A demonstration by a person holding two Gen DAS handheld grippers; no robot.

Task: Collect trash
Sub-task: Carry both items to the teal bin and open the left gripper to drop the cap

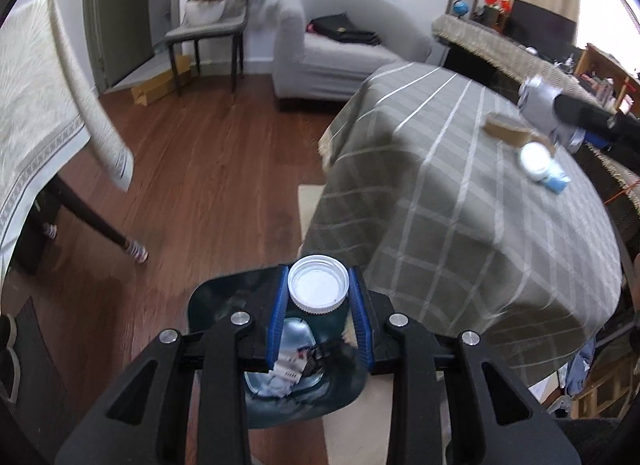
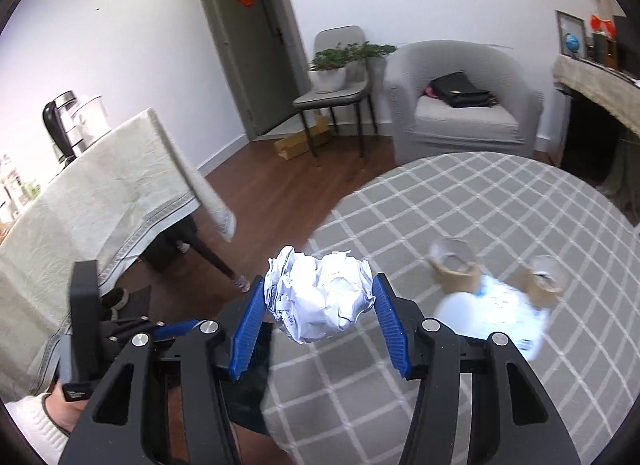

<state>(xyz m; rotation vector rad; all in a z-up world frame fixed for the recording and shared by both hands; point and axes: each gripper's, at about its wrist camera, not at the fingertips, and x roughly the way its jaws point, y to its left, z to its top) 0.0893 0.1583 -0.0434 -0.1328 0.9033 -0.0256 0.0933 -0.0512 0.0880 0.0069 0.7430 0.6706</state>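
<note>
- While clenched on a crumpled paper ball point(image 2: 322, 295), right claw point(image 2: 320, 305) hangs over the edge of the checked desk point(image 2: 480, 209); blue pads point(image 2: 386, 315) pressed into both flanks of the ball.
- Likely very light, soft and springy: gentle squeeze across the widest part enough, harder pinch only crushes it.
- Left claw point(image 1: 318, 301) clamped just under the white screw cap point(image 1: 318, 285) of a clear plastic bottle point(image 1: 296, 339), hanging above a dark bin point(image 1: 280, 393) on the floor, with paper scraps inside.
- Probably light and stiff at the neck, thin and slippery lower down; neck the sounder hold.
- Farther out on the desk: two brown tape rolls point(image 2: 456, 265), blurred, and a white-and-blue packet point(image 2: 500, 317) just beside them.
</note>
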